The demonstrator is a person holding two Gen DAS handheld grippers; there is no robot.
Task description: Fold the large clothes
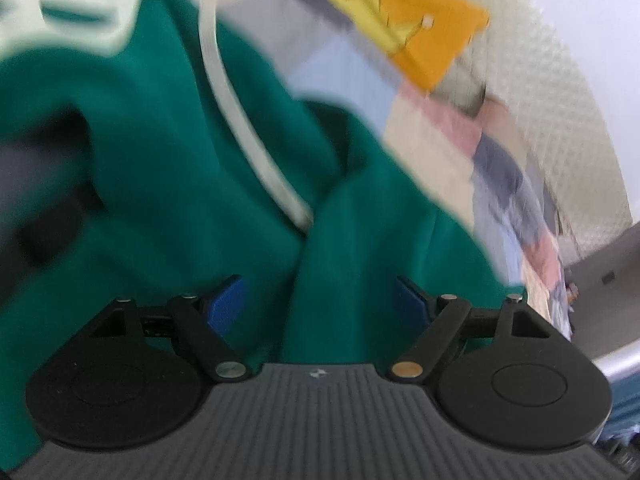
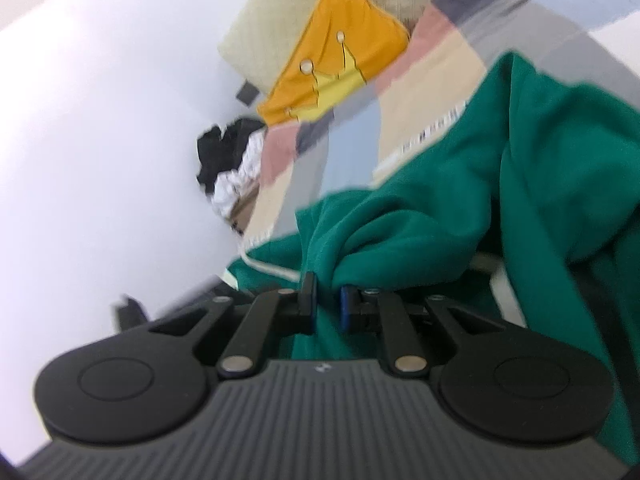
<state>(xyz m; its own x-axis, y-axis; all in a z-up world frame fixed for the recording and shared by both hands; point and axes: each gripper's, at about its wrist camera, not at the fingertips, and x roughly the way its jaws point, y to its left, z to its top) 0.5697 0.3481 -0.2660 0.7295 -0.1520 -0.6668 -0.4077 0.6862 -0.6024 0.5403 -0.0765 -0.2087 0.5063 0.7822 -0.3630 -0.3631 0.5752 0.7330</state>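
Black linkages, blue-padded fingers [image 1: 226,306]

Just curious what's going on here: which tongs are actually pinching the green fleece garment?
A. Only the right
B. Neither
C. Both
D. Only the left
A: the right tongs are closed on a bunched fold of the green fleece garment, while the left tongs stand wide open over it.

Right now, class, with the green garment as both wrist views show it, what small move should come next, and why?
Probably close the left tongs on the green garment. They stand open with a fold of it between the pads, while the right tongs already pinch another fold.
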